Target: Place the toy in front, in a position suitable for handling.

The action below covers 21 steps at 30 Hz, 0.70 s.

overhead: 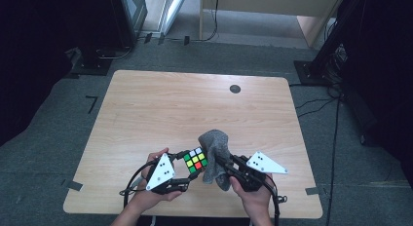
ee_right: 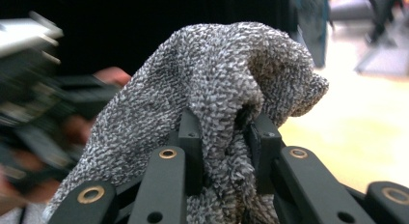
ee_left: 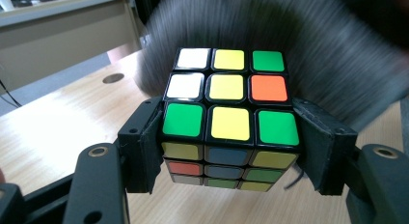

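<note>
1. Centrally, near the wooden table's (overhead: 146, 109) front edge, the puzzle cube (overhead: 195, 160) sits clamped between the left gripper's (overhead: 187, 179) jaws, yellow-centred face up;
2. the grey cloth (overhead: 215, 155), bunched, touches the cube's far side; the right gripper (overhead: 221, 165) pinches it tightly.

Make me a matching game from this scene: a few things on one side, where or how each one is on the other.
Things:
1. puzzle cube
2. grey cloth
3. dark round spot
4. wooden table

States:
A. on the far part of the tabletop
B. clamped in the left tongs
C. under both hands
D. pinched in the right tongs

Pairs: 1-B, 2-D, 3-A, 4-C
</note>
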Each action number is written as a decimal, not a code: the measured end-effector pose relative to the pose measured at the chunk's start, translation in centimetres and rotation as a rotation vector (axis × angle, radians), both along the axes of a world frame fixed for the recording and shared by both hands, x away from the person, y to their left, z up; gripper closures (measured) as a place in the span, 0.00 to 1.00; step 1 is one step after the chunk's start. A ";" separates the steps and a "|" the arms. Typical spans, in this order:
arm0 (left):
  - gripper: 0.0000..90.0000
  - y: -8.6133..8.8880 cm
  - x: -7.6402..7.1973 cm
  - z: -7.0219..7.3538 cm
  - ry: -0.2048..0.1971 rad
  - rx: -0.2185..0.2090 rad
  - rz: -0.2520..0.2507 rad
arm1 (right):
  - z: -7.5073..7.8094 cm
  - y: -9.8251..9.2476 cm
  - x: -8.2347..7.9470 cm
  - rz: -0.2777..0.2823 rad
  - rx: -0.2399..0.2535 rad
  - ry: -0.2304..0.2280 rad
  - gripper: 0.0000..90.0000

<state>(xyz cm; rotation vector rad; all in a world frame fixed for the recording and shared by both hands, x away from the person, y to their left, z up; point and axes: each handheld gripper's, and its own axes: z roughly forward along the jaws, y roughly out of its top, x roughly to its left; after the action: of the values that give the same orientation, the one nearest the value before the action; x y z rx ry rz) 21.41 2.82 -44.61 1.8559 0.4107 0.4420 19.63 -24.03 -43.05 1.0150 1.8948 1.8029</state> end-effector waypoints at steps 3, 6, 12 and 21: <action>0.38 0.1 0.0 0.2 0.011 -0.012 0.000 | -0.2 0.8 -0.2 0.028 -0.002 -0.011 0.81; 0.38 0.8 0.3 0.5 0.030 -0.068 0.000 | -1.7 0.6 0.8 0.010 -0.038 0.085 0.81; 0.38 1.1 0.6 0.5 0.052 -0.091 0.002 | -1.3 -0.6 0.8 -0.009 0.052 0.071 0.81; 0.38 1.4 0.8 0.6 0.088 -0.151 -0.007 | -2.2 0.0 1.0 0.017 0.036 0.096 0.81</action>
<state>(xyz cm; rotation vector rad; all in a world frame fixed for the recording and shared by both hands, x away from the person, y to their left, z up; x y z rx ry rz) 22.24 4.21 -43.97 1.7341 0.4837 0.3165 20.62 -23.99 -45.24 1.1202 1.9382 1.8346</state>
